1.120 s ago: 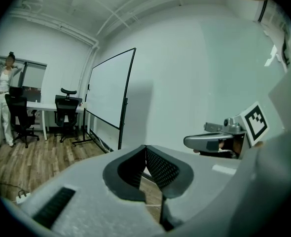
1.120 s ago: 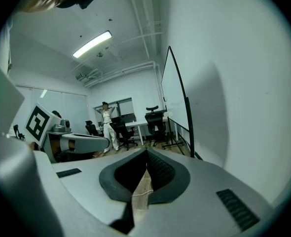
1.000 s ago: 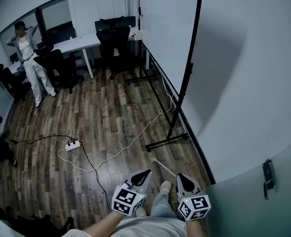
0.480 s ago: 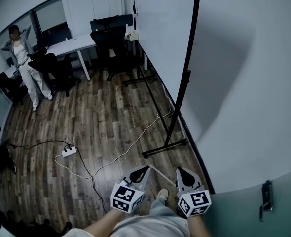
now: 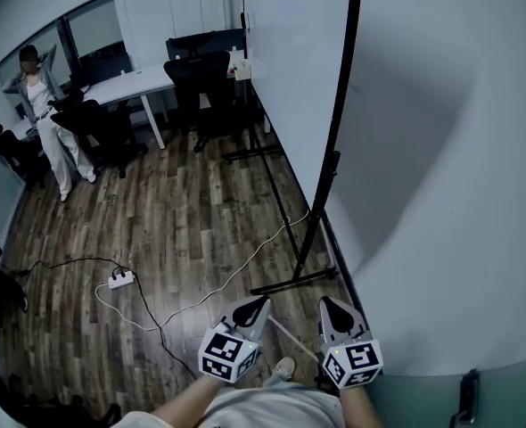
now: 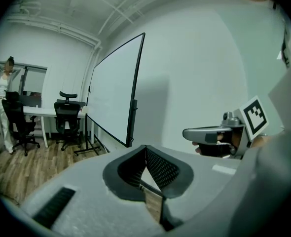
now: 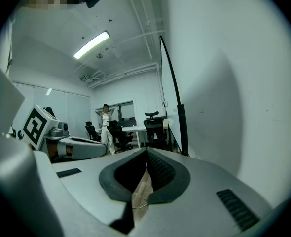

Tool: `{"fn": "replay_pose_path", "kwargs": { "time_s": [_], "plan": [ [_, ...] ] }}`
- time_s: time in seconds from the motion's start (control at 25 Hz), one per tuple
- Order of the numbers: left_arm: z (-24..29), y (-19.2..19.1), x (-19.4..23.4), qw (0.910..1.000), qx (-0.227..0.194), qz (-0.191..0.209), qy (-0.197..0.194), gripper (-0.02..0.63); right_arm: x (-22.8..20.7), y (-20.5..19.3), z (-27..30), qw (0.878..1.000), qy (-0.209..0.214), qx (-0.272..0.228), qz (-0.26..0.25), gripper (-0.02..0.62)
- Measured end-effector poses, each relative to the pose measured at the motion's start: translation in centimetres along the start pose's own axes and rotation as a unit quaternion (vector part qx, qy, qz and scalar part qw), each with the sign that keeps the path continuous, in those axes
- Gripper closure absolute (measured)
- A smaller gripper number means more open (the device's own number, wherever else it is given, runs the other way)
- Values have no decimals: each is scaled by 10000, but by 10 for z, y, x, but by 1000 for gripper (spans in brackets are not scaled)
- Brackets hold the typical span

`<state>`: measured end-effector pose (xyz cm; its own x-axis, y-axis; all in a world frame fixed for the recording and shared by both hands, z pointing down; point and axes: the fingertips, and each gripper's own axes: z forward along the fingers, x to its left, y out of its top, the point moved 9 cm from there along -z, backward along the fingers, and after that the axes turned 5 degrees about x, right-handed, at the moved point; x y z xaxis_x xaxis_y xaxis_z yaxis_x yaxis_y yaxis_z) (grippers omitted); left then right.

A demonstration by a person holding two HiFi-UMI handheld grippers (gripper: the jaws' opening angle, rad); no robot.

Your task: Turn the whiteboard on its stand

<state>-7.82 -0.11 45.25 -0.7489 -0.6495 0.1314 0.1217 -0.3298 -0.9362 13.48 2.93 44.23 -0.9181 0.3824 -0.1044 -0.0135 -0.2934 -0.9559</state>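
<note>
The whiteboard (image 5: 285,69) stands nearly edge-on ahead of me, close along the wall, its black frame post (image 5: 341,114) running up out of the head view. Its black stand foot (image 5: 295,281) lies on the wood floor just beyond my grippers. My left gripper (image 5: 259,305) and right gripper (image 5: 329,307) hang side by side low in front of my body, both shut and holding nothing, short of the stand. The left gripper view shows the whiteboard's (image 6: 114,95) white face ahead over the left gripper (image 6: 145,150). In the right gripper view the right gripper (image 7: 146,154) points toward the board's edge (image 7: 173,95).
A person (image 5: 42,119) stands at the far left by a white desk (image 5: 134,80) with black office chairs (image 5: 205,83). A power strip (image 5: 120,280) and cables trail across the floor. The pale wall (image 5: 450,194) fills the right, with a door handle (image 5: 465,398) low down.
I have stepped forward: the stand foot and power strip have come nearer to me. Both grippers keep their place in front of me, still shut.
</note>
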Motion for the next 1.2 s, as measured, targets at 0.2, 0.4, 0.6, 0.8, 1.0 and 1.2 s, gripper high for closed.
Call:
{"fn": "replay_pose_path", "kwargs": {
  "time_s": [0.2,0.4,0.6,0.8,1.0,1.2],
  "plan": [
    [27,13,4,9999,-50,-68,116,595,-28,12,15,9999,83,-18,-59,588],
    [43,19,6,9999,1,-25,104,595,-45,16,26,10000,63,-17,-44,588],
    [49,28,18,9999,-26,6,105,595,-49,30,42,9999,43,-66,-88,588],
    [56,37,37,10000,41,37,3,595,-51,51,63,9997,-25,-151,-171,588],
    [67,52,53,9999,46,113,-122,595,-57,71,84,9995,-124,-194,-212,588],
    [86,62,72,9997,39,176,-150,595,-73,78,109,9993,-228,-183,-234,588]
  ]
}}
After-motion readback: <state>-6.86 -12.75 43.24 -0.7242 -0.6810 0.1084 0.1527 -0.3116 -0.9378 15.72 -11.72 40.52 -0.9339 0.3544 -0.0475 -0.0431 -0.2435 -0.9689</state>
